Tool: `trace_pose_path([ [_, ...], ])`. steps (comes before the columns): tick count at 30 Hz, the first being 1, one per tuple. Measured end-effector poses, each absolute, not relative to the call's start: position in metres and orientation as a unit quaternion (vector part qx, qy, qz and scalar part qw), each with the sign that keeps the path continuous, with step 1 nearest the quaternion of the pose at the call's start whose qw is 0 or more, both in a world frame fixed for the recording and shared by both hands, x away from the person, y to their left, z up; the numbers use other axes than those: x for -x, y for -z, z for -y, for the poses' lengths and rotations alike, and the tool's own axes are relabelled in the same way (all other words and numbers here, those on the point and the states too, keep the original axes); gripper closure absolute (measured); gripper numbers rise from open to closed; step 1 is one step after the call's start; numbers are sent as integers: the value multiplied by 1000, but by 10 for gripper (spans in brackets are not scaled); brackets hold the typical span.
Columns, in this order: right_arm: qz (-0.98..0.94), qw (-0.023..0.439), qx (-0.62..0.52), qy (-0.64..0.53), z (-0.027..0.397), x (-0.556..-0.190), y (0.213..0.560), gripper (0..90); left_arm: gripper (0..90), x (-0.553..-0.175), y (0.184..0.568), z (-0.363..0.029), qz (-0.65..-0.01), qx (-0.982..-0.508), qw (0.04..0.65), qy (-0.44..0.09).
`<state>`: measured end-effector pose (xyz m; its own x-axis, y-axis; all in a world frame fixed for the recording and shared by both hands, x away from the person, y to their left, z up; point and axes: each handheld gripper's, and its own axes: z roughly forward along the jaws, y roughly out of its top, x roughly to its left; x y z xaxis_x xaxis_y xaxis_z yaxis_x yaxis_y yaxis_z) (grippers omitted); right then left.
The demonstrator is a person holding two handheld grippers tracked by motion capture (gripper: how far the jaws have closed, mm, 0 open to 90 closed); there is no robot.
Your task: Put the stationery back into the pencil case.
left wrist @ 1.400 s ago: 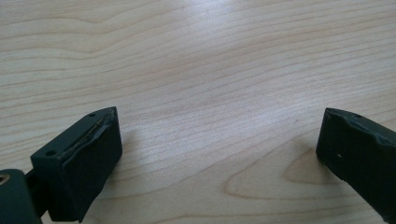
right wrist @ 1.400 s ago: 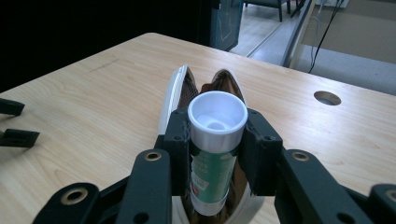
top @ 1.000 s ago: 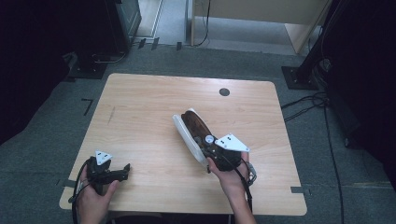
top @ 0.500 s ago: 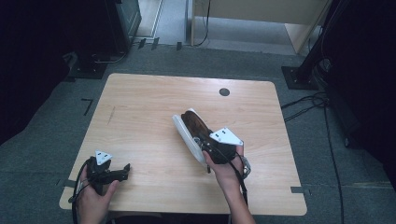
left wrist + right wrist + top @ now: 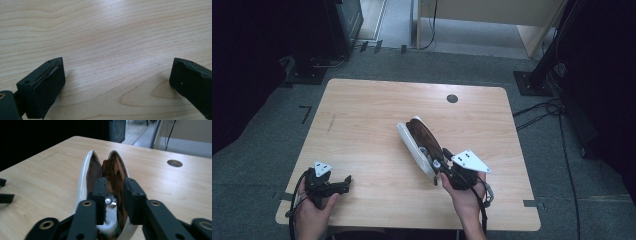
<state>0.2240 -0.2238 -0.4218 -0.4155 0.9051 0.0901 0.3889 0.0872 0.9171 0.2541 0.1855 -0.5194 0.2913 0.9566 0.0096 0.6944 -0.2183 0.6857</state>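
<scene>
Shoe (image 5: pixel 419 142) lay on its side mid-table (image 5: pixel 362 115), heel toward the right gripper (image 5: pixel 438 170).

Its jaws had just been closing and sat astride the brown inner flap and metal fitting; squeezing squarely seemed wise, lest the flap slip. The right gripper view revealed that fitting (image 5: pixel 110 201); the high view showed the left gripper (image 5: pixel 343 184), spread and empty, resting well apart.

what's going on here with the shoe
A person at a wooden table works a pair of tongs in each hand. The right tongs have just been closing around the heel end of a brown shoe with a white sole, which lies on its side mid-table; the jaws sit on either side of the heel part. The left tongs rest open near the table's front left corner, with nothing between them.
</scene>
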Motion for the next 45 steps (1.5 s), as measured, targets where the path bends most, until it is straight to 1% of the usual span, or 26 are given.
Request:
trace_pose_path([
  [5, -695, 259, -470, -479, 227, -204, 432, 867, 5, -254, 519, -185, -552, -748, 294, -223],
  [8, -697, 253, -475, -474, 227, -197, 440, 900, 5, -254, 519, -185, -552, -748, 294, -223],
  [9, -700, 242, -483, -468, 225, -198, 447, 900, 5, -254, 519, -185, -552, -748, 294, -223],
  [13, -703, 236, -485, -463, 218, -206, 454, 900, 5, -254, 519, -185, -552, -748, 294, -223],
  [17, -709, 239, -485, -452, 209, -230, 456, 900, 4, -254, 519, -185, -552, -748, 294, -223],
  [20, -707, 242, -487, -452, 206, -248, 451, 900, 5, -254, 519, -185, -552, -748, 294, -223],
  [21, -702, 248, -480, -464, 205, -249, 441, 900, 5, -254, 519, -185, -552, -748, 294, -223],
  [26, -700, 259, -470, -472, 205, -237, 434, 900, 5, -254, 519, -185, -552, -748, 294, -223],
  [31, -683, 271, -485, -473, 221, -219, 437, 900, 5, -254, 519, -185, -552, -748, 294, -223],
  [35, -678, 259, -498, -475, 232, -208, 440, 891, 5, -254, 519, -185, -552, -748, 294, -223],
  [39, -682, 258, -498, -470, 232, -207, 443, 880, 5, -254, 519, -185, -552, -748, 294, -223],
  [45, -691, 257, -488, -468, 226, -216, 441, 871, 5, -254, 519, -185, -552, -748, 294, -223],
])
